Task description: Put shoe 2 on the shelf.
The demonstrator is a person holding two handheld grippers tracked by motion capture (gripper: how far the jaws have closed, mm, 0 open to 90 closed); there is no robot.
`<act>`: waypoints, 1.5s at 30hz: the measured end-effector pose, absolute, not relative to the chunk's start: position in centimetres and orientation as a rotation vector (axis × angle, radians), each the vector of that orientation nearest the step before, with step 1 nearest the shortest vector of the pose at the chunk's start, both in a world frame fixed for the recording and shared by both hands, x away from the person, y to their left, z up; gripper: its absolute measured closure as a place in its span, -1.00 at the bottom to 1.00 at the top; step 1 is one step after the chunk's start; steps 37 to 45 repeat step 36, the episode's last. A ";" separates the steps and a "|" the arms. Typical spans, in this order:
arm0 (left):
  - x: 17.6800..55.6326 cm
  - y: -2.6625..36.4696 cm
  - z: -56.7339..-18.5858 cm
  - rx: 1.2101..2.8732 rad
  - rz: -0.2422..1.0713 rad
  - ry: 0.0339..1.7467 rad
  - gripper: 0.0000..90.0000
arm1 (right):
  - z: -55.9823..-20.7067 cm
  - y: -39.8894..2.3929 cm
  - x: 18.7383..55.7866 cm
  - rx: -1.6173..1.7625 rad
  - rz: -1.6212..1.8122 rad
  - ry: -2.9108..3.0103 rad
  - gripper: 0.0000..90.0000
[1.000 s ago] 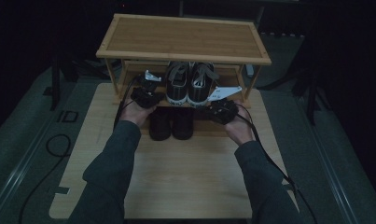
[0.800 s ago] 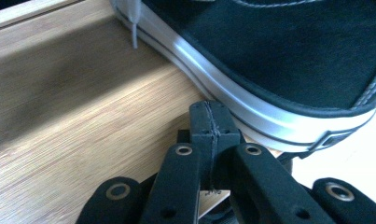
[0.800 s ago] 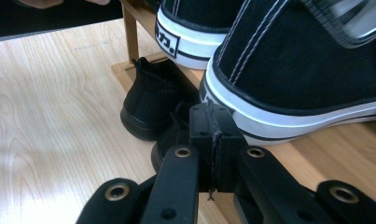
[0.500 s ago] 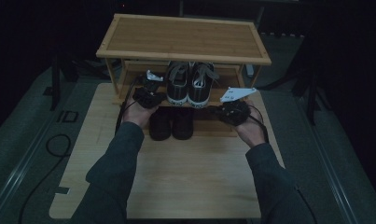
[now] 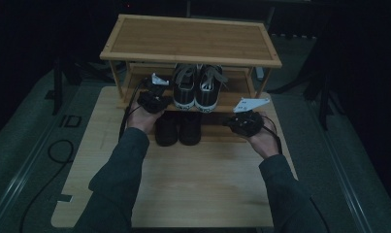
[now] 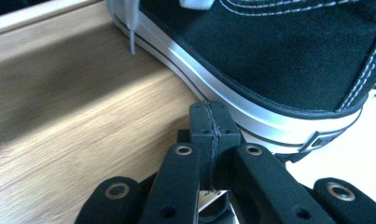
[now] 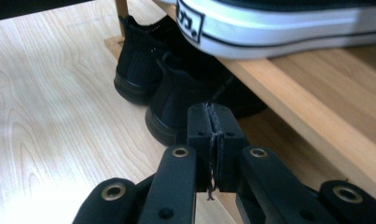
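**Closed grippers at the shoe rack**

The left gripper sits at the left end of the middle shelf of the wooden shoe rack, jaws pressed together with nothing between them. In the left gripper view its closed tips rest just beside the white rubber sole of a black canvas sneaker, close enough that touching cannot be ruled out. The sneaker has white stitching, a thin black stripe along the sole and white laces.

The right gripper is nearer and to the right, in front of the rack, also closed and empty. Its view looks along the shut tips toward a pair of plain black ankle shoes.

In the high view, the pair of black-and-white sneakers stands side by side at the middle of the shelf, heels toward the person, toes pointing far. The black ankle shoes stand directly below them on the light wooden table, partly under the shelf's near edge. Both of the person's sleeves reach in from the near side.
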State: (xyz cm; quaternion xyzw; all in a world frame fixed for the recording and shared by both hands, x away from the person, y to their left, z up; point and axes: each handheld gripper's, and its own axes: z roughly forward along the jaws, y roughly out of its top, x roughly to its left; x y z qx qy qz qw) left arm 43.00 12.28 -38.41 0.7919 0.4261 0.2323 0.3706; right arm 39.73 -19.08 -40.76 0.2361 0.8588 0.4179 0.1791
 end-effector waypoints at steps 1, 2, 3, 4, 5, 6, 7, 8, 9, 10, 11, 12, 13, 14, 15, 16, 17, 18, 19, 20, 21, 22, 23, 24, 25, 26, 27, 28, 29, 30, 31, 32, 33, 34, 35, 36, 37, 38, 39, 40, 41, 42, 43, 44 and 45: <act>42.9 12.5 -38.3 2.023 0.593 1.092 1.00 | -40.9 -19.2 39.7 0.674 1.180 2.430 0.95; 42.8 12.7 -38.2 2.014 0.590 1.092 1.00 | -41.0 -19.4 39.7 0.677 1.177 2.431 0.95; 42.7 12.9 -38.1 2.009 0.594 1.092 1.00 | -41.2 -19.5 39.7 0.681 1.173 2.434 0.95; 42.5 13.1 -38.0 2.009 0.598 1.087 1.00 | -41.3 -19.5 39.7 0.683 1.174 2.436 0.95; 42.4 13.3 -37.9 2.013 0.602 1.081 1.00 | -41.4 -19.6 39.7 0.683 1.172 2.439 0.94; 42.2 13.4 -37.8 2.014 0.610 1.075 1.00 | -41.5 -19.7 39.7 0.687 1.171 2.443 0.94; 42.1 13.5 -37.8 2.019 0.616 1.069 1.00 | -41.6 -19.7 39.7 0.686 1.171 2.445 0.93; 42.1 13.5 -37.8 2.019 0.616 1.069 1.00 | -41.6 -19.7 39.7 0.686 1.171 2.445 0.93; 42.1 13.5 -37.8 2.019 0.616 1.069 1.00 | -41.7 -19.8 39.7 0.688 1.170 2.447 0.93; 41.7 13.6 -37.8 2.018 0.613 1.061 1.00 | -41.8 -19.8 39.7 0.692 1.167 2.452 0.93; 41.6 13.7 -37.8 2.023 0.615 1.057 0.99 | -41.9 -19.8 39.7 0.694 1.166 2.453 0.92; 41.5 13.7 -37.8 2.026 0.622 1.053 0.98 | -42.0 -19.9 39.6 0.697 1.163 2.456 0.92; 41.4 13.8 -37.8 2.030 0.623 1.048 0.97 | -42.1 -19.9 39.7 0.693 1.161 2.457 0.92; 41.2 13.9 -37.8 2.031 0.627 1.040 0.97 | -42.1 -20.0 39.6 0.693 1.159 2.459 0.92; 41.1 14.0 -37.8 2.033 0.632 1.032 0.95 | -42.2 -20.0 39.7 0.694 1.155 2.461 0.91; 40.9 14.1 -37.8 2.029 0.635 1.027 0.92 | -42.3 -20.0 39.7 0.690 1.154 2.466 0.91; 40.7 14.3 -37.9 2.020 0.637 1.015 0.92 | -42.4 -20.0 39.7 0.689 1.152 2.469 0.91; 40.6 14.5 -38.0 2.019 0.624 1.003 0.92 | -42.5 -20.1 39.7 0.689 1.149 2.472 0.91; 40.4 14.7 -38.2 2.026 0.629 1.006 0.92 | -42.5 -20.1 39.7 0.694 1.145 2.475 0.90; 40.3 14.8 -38.4 2.038 0.636 1.013 0.92 | -42.6 -20.2 39.7 0.699 1.144 2.476 0.90; 40.2 15.0 -38.5 2.036 0.634 1.018 0.92 | -42.7 -20.2 39.7 0.700 1.141 2.479 0.90; 40.0 15.1 -38.5 2.033 0.640 1.012 0.92 | -42.8 -20.2 39.7 0.703 1.140 2.483 0.90; 39.8 15.3 -38.6 2.025 0.640 1.002 0.92 | -42.9 -20.3 39.7 0.702 1.138 2.484 0.90; 39.7 15.6 -38.6 2.019 0.636 0.996 0.91 | -42.9 -20.3 39.7 0.706 1.137 2.486 0.90; 39.6 15.7 -38.7 2.030 0.636 0.998 0.91 | -43.0 -20.4 39.7 0.708 1.133 2.488 0.90; 39.5 15.9 -38.8 2.036 0.641 0.999 0.91 | -43.1 -20.4 39.8 0.711 1.134 2.490 0.90; 39.4 16.0 -38.9 2.038 0.639 1.003 0.91 | -43.1 -20.5 39.8 0.712 1.131 2.491 0.90; 39.2 16.1 -38.9 2.039 0.643 1.003 0.90 | -43.2 -20.5 39.8 0.716 1.132 2.492 0.90; 39.1 16.3 -39.0 2.037 0.649 0.998 0.90 | -43.2 -20.6 39.9 0.716 1.134 2.491 0.90; 39.0 16.4 -39.1 2.039 0.643 0.993 0.90 | -43.3 -20.6 39.9 0.721 1.132 2.493 0.90; 38.9 16.5 -39.2 2.044 0.644 0.994 0.89 | -43.3 -20.5 39.9 0.722 1.129 2.496 0.90; 38.9 16.5 -39.2 2.044 0.644 0.994 0.89 | -43.3 -20.5 39.9 0.722 1.129 2.496 0.90; 38.9 16.5 -39.2 2.044 0.644 0.994 0.89 | -43.3 -20.5 39.9 0.721 1.127 2.499 0.90; 38.6 16.9 -39.9 2.055 0.639 0.999 0.89 | -43.4 -20.6 39.9 0.726 1.130 2.498 0.90; 38.5 17.0 -40.1 2.059 0.635 0.997 0.88 | -43.4 -20.6 39.9 0.727 1.129 2.497 0.90; 38.3 17.1 -40.3 2.062 0.636 0.997 0.87 | -43.4 -20.7 39.9 0.728 1.128 2.498 0.90; 38.3 17.1 -40.3 2.062 0.636 0.997 0.87 | -43.4 -20.7 39.9 0.728 1.128 2.498 0.90; 38.3 17.1 -40.3 2.062 0.636 0.997 0.87 | -43.4 -20.7 39.9 0.728 1.128 2.498 0.90; 38.3 17.1 -40.3 2.062 0.636 0.997 0.87 | -43.4 -20.7 39.9 0.728 1.128 2.498 0.90; 38.3 17.1 -40.3 2.062 0.636 0.997 0.87 | -43.4 -20.7 39.9 0.728 1.128 2.498 0.90; 38.3 17.1 -40.3 2.062 0.636 0.997 0.87 | -43.4 -20.7 39.9 0.728 1.128 2.498 0.90; 38.3 17.1 -40.3 2.062 0.636 0.997 0.87 | -43.4 -20.7 39.9 0.728 1.128 2.498 0.90; 38.3 17.1 -40.3 2.062 0.636 0.997 0.87 | -43.4 -20.7 39.9 0.728 1.128 2.498 0.90; 38.3 17.1 -40.3 2.062 0.636 0.997 0.87 | -43.4 -20.7 39.9 0.728 1.128 2.498 0.90; 38.3 17.1 -40.3 2.062 0.636 0.997 0.87 | -43.4 -20.7 39.9 0.728 1.128 2.498 0.90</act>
